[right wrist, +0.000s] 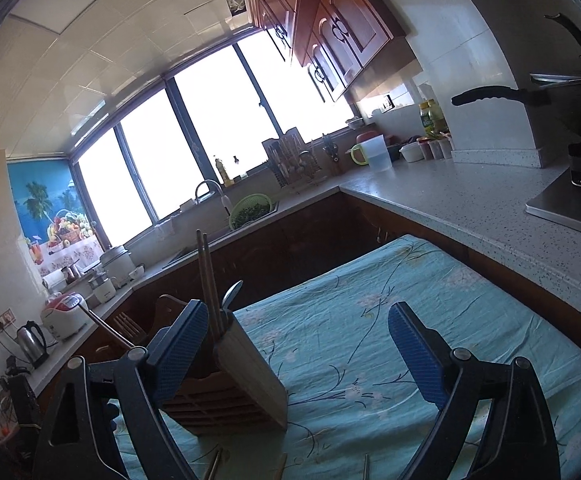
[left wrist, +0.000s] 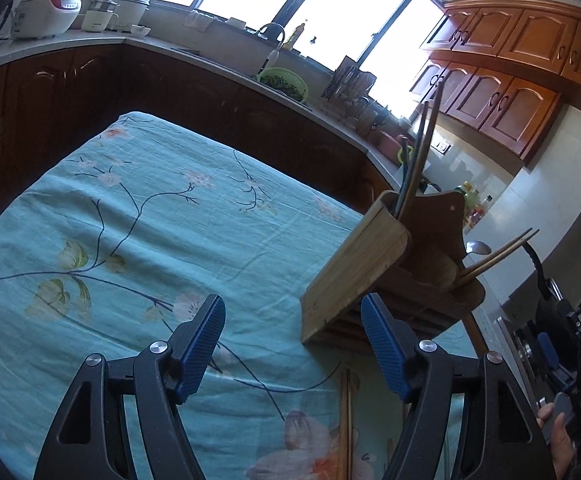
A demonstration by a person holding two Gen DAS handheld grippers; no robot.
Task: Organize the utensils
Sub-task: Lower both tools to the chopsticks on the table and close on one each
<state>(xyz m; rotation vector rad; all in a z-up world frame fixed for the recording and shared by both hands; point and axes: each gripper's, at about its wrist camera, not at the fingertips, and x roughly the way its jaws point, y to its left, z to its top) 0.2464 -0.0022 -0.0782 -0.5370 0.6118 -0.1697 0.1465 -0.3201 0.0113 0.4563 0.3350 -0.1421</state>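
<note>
A wooden utensil holder (left wrist: 354,264) (right wrist: 246,372) stands on the teal flowered tablecloth (left wrist: 130,240). Dark chopsticks (left wrist: 418,156) (right wrist: 206,280) stick up from one compartment. A metal spoon (left wrist: 477,246) (right wrist: 232,292) and another chopstick pair (left wrist: 494,256) lean in other compartments. Loose chopsticks (left wrist: 344,420) (right wrist: 214,464) lie on the cloth in front of the holder. My left gripper (left wrist: 294,344) is open and empty, with the holder just ahead of its right finger. My right gripper (right wrist: 298,356) is open wide, its left finger overlapping the holder in the picture, and it holds nothing.
Speckled counters (right wrist: 450,200) ring the table. They carry a sink with a green colander (right wrist: 250,208), a rice cooker (left wrist: 46,10), a kettle (right wrist: 32,342) and jars. A pan with a black handle (right wrist: 490,94) sits on the stove at the right. A person's hand (left wrist: 556,436) shows at the edge.
</note>
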